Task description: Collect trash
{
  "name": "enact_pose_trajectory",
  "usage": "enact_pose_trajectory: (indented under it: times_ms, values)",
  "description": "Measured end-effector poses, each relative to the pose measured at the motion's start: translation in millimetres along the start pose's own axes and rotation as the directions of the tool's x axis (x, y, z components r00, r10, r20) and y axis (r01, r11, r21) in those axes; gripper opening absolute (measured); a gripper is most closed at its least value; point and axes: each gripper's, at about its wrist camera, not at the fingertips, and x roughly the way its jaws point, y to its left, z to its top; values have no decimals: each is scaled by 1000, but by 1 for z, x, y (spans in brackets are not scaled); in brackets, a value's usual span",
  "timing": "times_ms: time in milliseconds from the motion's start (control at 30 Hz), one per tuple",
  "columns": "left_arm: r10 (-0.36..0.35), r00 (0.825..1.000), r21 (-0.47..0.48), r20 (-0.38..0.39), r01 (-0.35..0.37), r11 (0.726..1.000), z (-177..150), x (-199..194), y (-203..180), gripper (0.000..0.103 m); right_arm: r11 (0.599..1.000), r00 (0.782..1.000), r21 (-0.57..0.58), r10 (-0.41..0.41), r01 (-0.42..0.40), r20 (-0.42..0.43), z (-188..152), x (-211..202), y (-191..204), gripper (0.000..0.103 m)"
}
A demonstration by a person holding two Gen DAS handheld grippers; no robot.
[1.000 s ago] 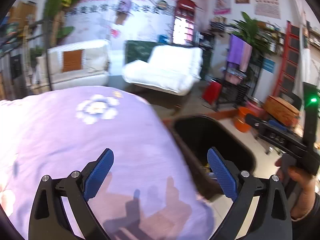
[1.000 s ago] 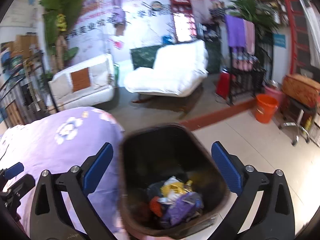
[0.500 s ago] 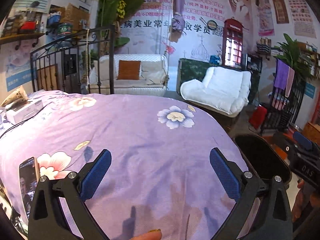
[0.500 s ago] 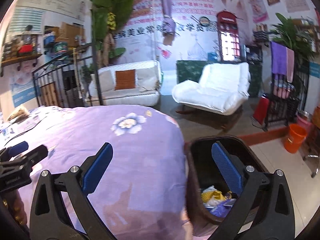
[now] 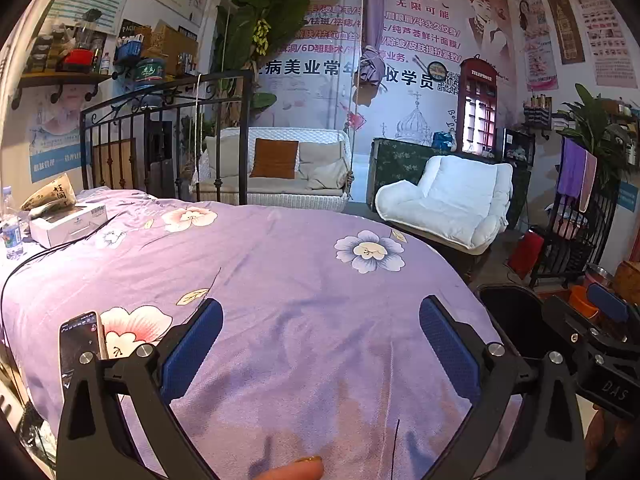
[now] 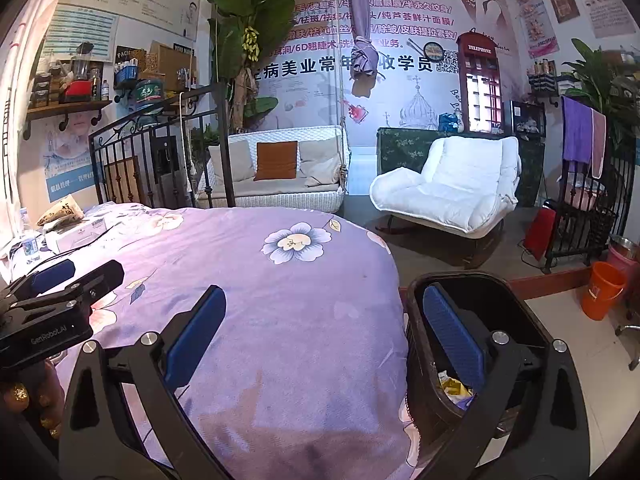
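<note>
Left tool (image 5: 320,344): released, blue pads spread wide, nothing between them; hovering over the bed.
Right tool (image 6: 320,332): released, pads wide apart and empty; left pad over the bed edge, right pad in front of the bin's opening.
Fingertip (image 5: 294,470): pokes in at the bottom edge of the left view, just below the left tool.
Hand (image 6: 28,400): grips the other tool's handle, seen to the lower left of the right tool.
Bed (image 5: 304,280): purple floral cover, directly beneath and ahead of both tools; bare between the left tool's pads.
Phone (image 5: 80,346): lies on the cover just left of the left tool's left pad, screen lit.
Trash bin (image 6: 516,312): dark, open-topped, on the floor against the bed's right side, just right of the right tool.
Trash (image 6: 454,390): yellow and purple scraps low inside the bin, partly hidden behind the right pad.
White box (image 5: 68,224): far left on the bed, ahead of the left tool, a black cable trailing from it.
Water bottle (image 5: 10,228): just left of the box, at the edge of view.
Orange bucket (image 6: 602,290): on the floor, beyond the bin to the right.
White lounge chair (image 6: 448,188): well ahead, past the bed's end.
Swing sofa (image 6: 280,168): far ahead against the wall, with an orange cushion.
</note>
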Motion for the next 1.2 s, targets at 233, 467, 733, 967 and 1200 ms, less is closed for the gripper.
enact_pose_trajectory:
  times_ms: [233,467,733,967,1200]
  values:
    - [4,1000,-12,8,-4,1000,-1,-2,1,98,1000,1000,-2,5,-5,-5,-1,1,0,98]
    - [1,1000,2,3,-1,1000,-1,-2,-1,98,1000,1000,5,2,-2,-6,0,1,-2,98]
    - [-6,1000,3,-3,6,1000,-1,-1,-2,98,1000,1000,9,-4,4,-8,0,2,-3,98]
    - [-7,1000,4,-4,7,1000,-1,-2,-4,98,1000,1000,10,-4,4,-8,0,3,-3,98]
    - [-10,1000,6,-4,10,1000,-1,-1,-5,98,1000,1000,13,-4,4,-10,0,4,-3,98]
